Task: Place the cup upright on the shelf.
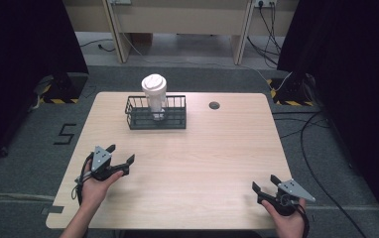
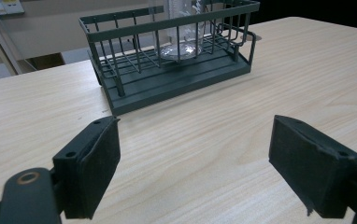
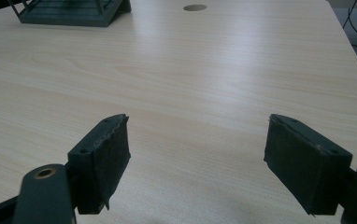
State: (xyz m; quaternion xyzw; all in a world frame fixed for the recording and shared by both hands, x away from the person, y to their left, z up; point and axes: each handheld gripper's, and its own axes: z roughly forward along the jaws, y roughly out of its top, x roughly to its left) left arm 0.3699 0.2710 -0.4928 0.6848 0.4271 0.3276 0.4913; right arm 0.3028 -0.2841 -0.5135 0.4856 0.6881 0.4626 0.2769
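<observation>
A dark green wire basket [image 1: 178, 119] stands at the back middle of the wooden table [image 1: 192, 163]. Inside it a clear cup with a white lid [image 1: 154, 90] stands upright. My left gripper [image 1: 120, 154] rests at the table's front left, open and holding nothing, pointing toward the basket [image 2: 120, 88]. The cup's clear base [image 2: 181, 46] shows through the basket's bars in the left gripper view. My right gripper [image 1: 265, 183] sits at the front right, open with nothing between its jaws. The basket's corner [image 3: 74, 14] appears at the top left of the right gripper view.
A round cable hole [image 1: 214, 105] is set in the table right of the basket, also seen as the cable hole [image 3: 195, 7]. Cables [image 1: 306, 148] trail on the floor to the right. Table legs and a wall stand beyond the far edge.
</observation>
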